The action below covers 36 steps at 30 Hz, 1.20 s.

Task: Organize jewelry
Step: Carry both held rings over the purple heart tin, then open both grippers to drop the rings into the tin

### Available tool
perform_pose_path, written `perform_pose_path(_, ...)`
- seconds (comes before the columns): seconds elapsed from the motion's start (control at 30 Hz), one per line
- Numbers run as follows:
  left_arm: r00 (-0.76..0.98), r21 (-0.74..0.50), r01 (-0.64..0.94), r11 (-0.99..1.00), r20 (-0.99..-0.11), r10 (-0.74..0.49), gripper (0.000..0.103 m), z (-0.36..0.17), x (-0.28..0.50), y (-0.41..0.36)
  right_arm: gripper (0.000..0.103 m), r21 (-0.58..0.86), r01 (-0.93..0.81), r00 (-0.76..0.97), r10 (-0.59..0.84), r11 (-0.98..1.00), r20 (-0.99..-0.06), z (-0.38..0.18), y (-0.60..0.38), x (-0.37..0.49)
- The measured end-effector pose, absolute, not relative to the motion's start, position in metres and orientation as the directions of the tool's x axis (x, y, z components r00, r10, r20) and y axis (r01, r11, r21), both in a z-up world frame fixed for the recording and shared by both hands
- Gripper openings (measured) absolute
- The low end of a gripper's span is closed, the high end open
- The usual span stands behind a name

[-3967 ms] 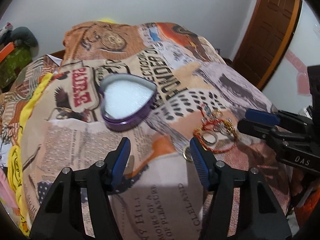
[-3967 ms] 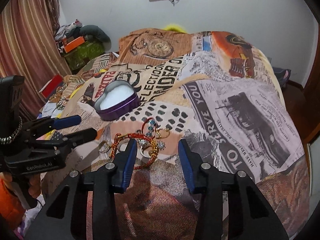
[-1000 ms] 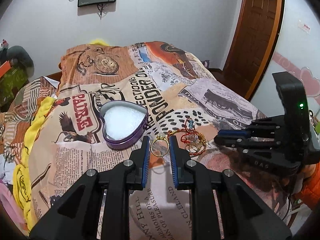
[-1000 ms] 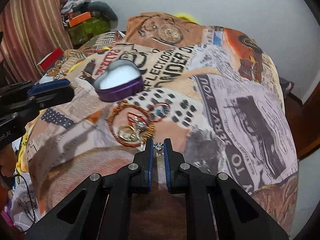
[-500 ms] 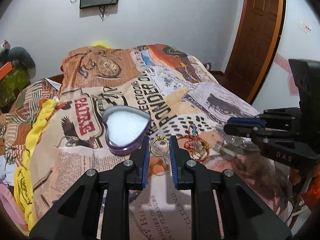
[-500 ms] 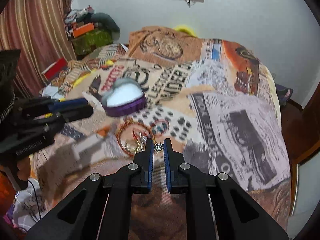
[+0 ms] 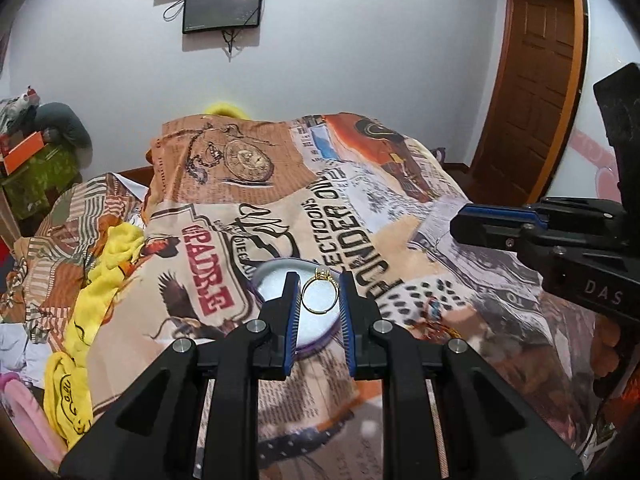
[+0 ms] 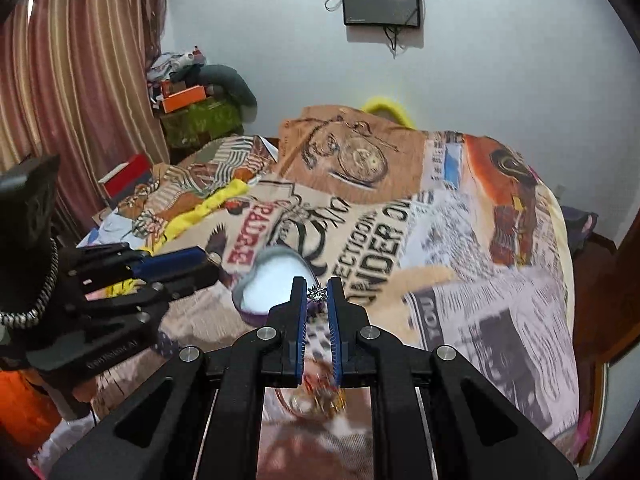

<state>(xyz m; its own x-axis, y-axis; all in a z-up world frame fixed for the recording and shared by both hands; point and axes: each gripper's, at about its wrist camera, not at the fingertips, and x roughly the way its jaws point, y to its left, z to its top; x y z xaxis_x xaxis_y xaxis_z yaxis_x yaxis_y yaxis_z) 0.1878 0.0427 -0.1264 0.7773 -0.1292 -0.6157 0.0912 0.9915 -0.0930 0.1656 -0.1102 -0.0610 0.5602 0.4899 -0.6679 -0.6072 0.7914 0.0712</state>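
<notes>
We hold the left tool [image 7: 320,294] above the bed, its blue pads clamped on a gold ring [image 7: 319,295] that stands upright between them, its small setting at the top; seen from the left wrist, the ring hangs over the white lining of the heart-shaped purple box [image 7: 276,280], which lies open on the printed bedspread [image 7: 400,240] just beyond the fingertips; the right tool [image 8: 317,294] is clamped on a small silver ring with a sparkling stone [image 8: 317,293], pinched at the very tips of its pads, and from the right wrist this piece sits in front of the near right edge of the same box [image 8: 272,280]; whether either ring is directly above the box or only in line with it, we cannot tell; the remaining jewelry, a tangle of red and gold bangles and rings [image 8: 316,400], lies on the bedspread nearer to us than the box, blurred in the right wrist view and partly hidden behind the right tool's fingers; in the left wrist view the same heap [image 7: 436,320] shows to the right of the box, between the two tools; the right tool appears at the right edge there, and the left tool at the left edge of the right wrist view, both raised above the bed; a dark screen [image 7: 222,6] hangs on the far wall.
</notes>
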Motion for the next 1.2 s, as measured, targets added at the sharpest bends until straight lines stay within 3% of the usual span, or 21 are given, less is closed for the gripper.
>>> perform_pose_path(0.67,0.662,-0.128,0.090,0.988,-0.734,-0.155,0.018,-0.182,0.236,0.062,0.009,0.128,-0.660,0.359,0.461,0.740,-0.812,-0.120,-0.047,0.224)
perform_pose_path(0.9,0.646,-0.139,0.099,0.985,-0.745,-0.170,0.018,-0.188,0.238,0.063,0.009,0.170,-0.657,0.308,0.467,0.735,-0.829,-0.132,-0.043,0.228)
perform_pose_path(1.2,0.650,-0.143,0.091,0.986,-0.741,-0.167,0.018,-0.184,0.235,0.066,0.009,0.114,-0.661,0.348,0.438,0.742,-0.829,-0.124,-0.040,0.223)
